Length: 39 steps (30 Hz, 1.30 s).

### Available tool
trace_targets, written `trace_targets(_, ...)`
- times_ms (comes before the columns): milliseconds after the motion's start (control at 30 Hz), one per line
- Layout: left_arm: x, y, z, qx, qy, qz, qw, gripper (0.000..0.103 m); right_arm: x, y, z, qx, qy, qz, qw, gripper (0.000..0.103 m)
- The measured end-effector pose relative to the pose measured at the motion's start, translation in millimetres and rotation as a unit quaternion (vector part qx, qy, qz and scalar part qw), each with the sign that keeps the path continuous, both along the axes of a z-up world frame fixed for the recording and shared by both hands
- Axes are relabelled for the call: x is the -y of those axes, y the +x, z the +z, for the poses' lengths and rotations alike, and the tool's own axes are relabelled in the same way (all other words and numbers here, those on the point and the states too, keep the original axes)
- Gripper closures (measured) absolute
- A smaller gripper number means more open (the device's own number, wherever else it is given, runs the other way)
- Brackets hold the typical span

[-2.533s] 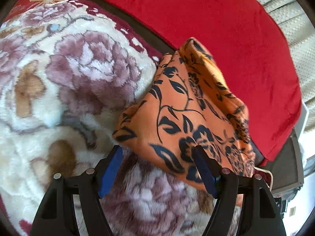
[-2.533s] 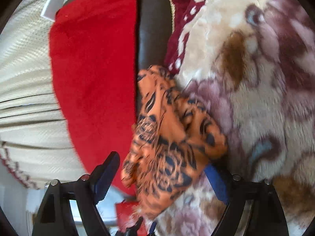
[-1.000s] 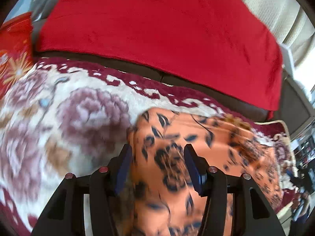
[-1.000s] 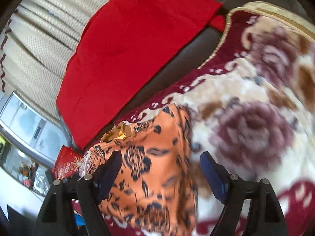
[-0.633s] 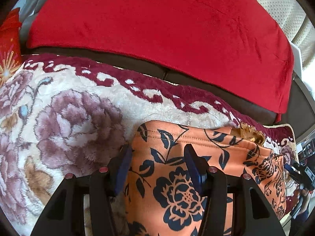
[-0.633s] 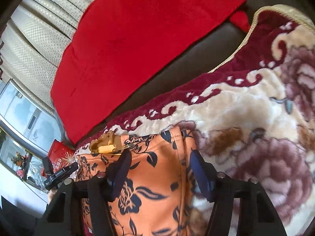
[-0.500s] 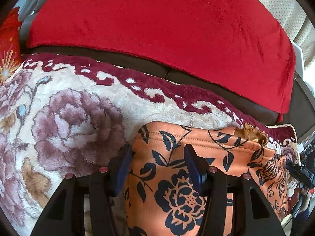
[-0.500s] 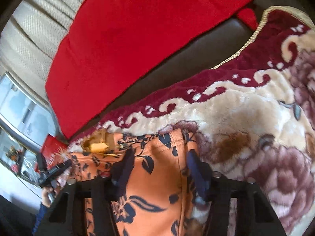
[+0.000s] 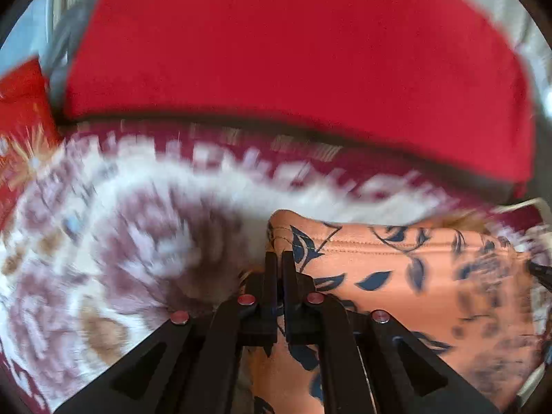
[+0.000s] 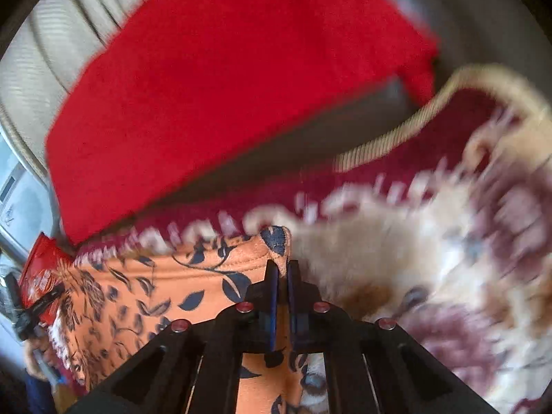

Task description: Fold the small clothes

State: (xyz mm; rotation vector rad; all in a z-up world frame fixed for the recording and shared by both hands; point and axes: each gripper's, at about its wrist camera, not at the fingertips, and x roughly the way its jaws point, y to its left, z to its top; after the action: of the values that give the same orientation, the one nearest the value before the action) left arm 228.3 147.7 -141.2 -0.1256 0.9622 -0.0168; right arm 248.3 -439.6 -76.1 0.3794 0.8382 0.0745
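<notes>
Orange garment (image 9: 396,276) with navy flowers; cream-maroon floral blanket (image 9: 120,241); red cloth (image 9: 293,51).

Both fisheyes ride on the grippers and look forward and steeply down along the fingers, very close to the bedding, heavy motion blur. Left wrist view: left gripper (image 9: 279,258) at 6 o'clock, orange floral garment (image 9: 396,276) from centre to 4 o'clock, floral plush blanket (image 9: 120,234) at 9 o'clock, red cloth (image 9: 293,51) at 12 o'clock. Right wrist view: right gripper (image 10: 283,267) at 6 o'clock, same garment (image 10: 155,283) at 8 o'clock, same blanket (image 10: 431,248) at 3 o'clock, same red cloth (image 10: 224,69) at 11 o'clock. All three are shared by both views, seen from opposite ends of the garment.
</notes>
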Motion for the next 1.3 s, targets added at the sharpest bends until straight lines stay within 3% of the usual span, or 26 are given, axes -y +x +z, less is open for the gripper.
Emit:
trace_targets(33,-1,7,-17,-0.02,0.003,0.002,0.9998,0.096,1,8,-20,-0.017,0.018,0.002,1.0,0.094)
trace_targets(100,-2,5,-15,-0.006,0.0,0.005,1.0,0.095,6,10,-38,-0.018,0.038,-0.011,0.999,0.092)
trace_targets(133,-3,0,-6,-0.001,-0.005,0.006,1.0,0.088,11,6,-39,-0.011,0.058,-0.024,0.998,0.09)
trace_targets(167,-5,-4,1,0.005,-0.009,0.007,0.9999,0.075,18,1,-37,-0.01,0.077,-0.041,0.996,0.078)
trace_targets(200,-8,-11,11,0.014,-0.013,0.01,0.9998,0.067,22,-4,-34,-0.014,0.079,-0.054,0.995,0.065)
trace_targets(267,-14,-29,34,0.042,-0.013,0.02,0.9988,0.045,32,-20,-19,0.0,0.088,-0.062,0.994,0.057)
trace_targets(300,-16,-41,46,0.061,-0.015,0.025,0.9977,0.042,35,-28,-13,0.009,0.098,-0.063,0.993,0.048)
trace_targets(400,-17,-79,74,0.103,-0.031,0.028,0.9938,0.031,32,-65,19,0.058,0.133,-0.058,0.988,0.039)
trace_targets(500,0,-115,84,0.131,-0.057,0.017,0.9896,0.028,-1,-96,38,0.093,0.19,0.01,0.977,0.021)
trace_targets(567,15,-129,82,0.127,-0.057,-0.002,0.9902,0.028,-24,-106,30,0.091,0.247,0.07,0.962,0.021)
trace_targets(633,31,-146,74,0.117,-0.053,-0.024,0.9913,0.028,-35,-105,4,0.058,0.297,0.083,0.95,0.021)
trace_targets(700,43,-153,63,0.1,-0.042,-0.036,0.9935,0.028,-33,-103,-31,0.005,0.281,0.037,0.959,0.021)
trace_targets(733,49,-157,57,0.084,-0.033,-0.037,0.9952,0.028,-29,-103,-47,-0.026,0.247,0.003,0.969,0.025)
trace_targets(767,52,-161,54,0.077,-0.03,-0.041,0.9957,0.028,-22,-106,-60,-0.035,0.25,-0.011,0.968,0.033)
trace_targets(833,57,-171,53,0.082,-0.031,-0.045,0.9951,0.028,-14,-124,-53,-0.014,0.269,-0.024,0.963,0.031)
trace_targets(967,81,-179,63,0.09,-0.053,-0.063,0.9925,0.028,-8,-168,-34,0.037,0.255,-0.027,0.966,0.024)
trace_targets(1033,101,-179,69,0.101,-0.053,-0.08,0.9903,0.028,-2,-194,-47,0.04,0.281,-0.051,0.958,0.024)
trace_targets(1133,137,-173,71,0.103,-0.058,-0.106,0.9873,0.028,-1,-229,-76,0.031,0.354,-0.083,0.931,0.023)
trace_targets(1200,161,-168,72,0.106,-0.059,-0.116,0.9859,0.028,-11,-231,-91,0.027,0.382,-0.081,0.92,0.023)
trace_targets(1300,184,-160,71,0.105,-0.055,-0.114,0.9864,0.028,-23,-220,-97,0.033,0.395,-0.076,0.915,0.023)
